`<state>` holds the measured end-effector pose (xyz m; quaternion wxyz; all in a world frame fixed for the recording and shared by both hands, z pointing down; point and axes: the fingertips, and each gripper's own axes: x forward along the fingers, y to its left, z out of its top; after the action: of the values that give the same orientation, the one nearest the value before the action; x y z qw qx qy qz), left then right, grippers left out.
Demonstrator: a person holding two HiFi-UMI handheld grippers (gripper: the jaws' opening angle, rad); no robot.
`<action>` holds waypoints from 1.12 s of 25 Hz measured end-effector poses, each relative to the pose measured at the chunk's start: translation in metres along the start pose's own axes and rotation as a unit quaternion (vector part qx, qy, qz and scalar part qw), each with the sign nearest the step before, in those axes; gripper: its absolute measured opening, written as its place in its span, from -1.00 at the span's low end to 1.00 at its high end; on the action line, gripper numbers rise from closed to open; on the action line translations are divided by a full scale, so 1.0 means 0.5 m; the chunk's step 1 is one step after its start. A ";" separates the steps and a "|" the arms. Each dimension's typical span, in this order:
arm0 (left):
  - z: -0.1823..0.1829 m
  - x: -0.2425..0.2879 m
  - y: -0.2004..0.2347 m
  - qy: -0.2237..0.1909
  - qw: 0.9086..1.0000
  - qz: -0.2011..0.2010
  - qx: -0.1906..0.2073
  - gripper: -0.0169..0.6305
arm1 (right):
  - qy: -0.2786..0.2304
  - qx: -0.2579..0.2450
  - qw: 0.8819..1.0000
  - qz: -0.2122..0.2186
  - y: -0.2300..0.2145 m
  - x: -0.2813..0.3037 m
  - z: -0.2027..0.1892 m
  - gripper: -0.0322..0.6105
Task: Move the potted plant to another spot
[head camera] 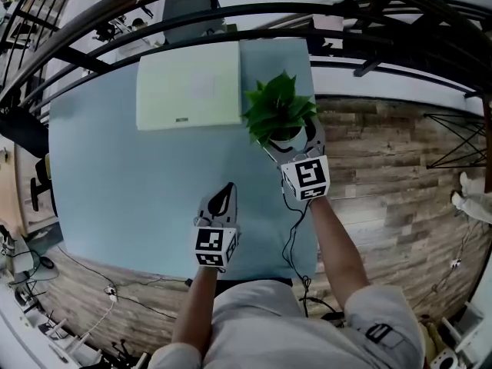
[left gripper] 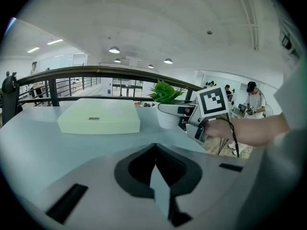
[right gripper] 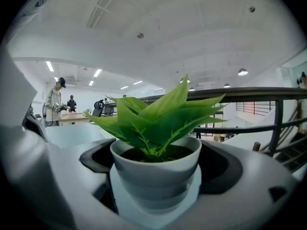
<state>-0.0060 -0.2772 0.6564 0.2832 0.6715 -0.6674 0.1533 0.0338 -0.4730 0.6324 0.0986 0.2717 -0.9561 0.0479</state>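
Observation:
The potted plant (head camera: 279, 112), green leaves in a small white pot, stands at the right edge of the light blue table (head camera: 131, 191). My right gripper (head camera: 292, 146) is shut on the pot, one jaw on each side. In the right gripper view the pot (right gripper: 156, 174) fills the gap between the jaws. Whether its base touches the table I cannot tell. My left gripper (head camera: 225, 194) is over the table's front part, shut, with nothing in it; its jaws meet at a point (left gripper: 154, 169). The left gripper view also shows the plant (left gripper: 166, 94) and the right gripper (left gripper: 178, 110).
A flat pale green box (head camera: 189, 93) lies at the table's far side, left of the plant. A dark railing (head camera: 231, 10) runs behind the table. Wooden floor (head camera: 384, 175) lies to the right. A black cable (head camera: 292, 237) hangs from the right gripper. People stand in the far background.

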 end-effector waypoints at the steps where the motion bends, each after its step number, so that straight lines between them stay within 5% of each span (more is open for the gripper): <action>1: -0.001 0.001 0.000 0.001 1.000 0.000 -0.001 -0.91 | 0.001 -0.001 1.000 0.000 0.000 0.005 -0.003 0.76; 28: -0.027 0.009 -0.007 0.026 1.000 -0.009 -0.012 -0.91 | 0.046 0.024 0.999 0.007 0.034 -0.001 -0.114 0.79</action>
<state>0.0001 -0.2732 0.6693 0.3096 0.6700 -0.6554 0.1602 0.0344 -0.4498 0.6874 0.1358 0.2650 -0.9509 0.0840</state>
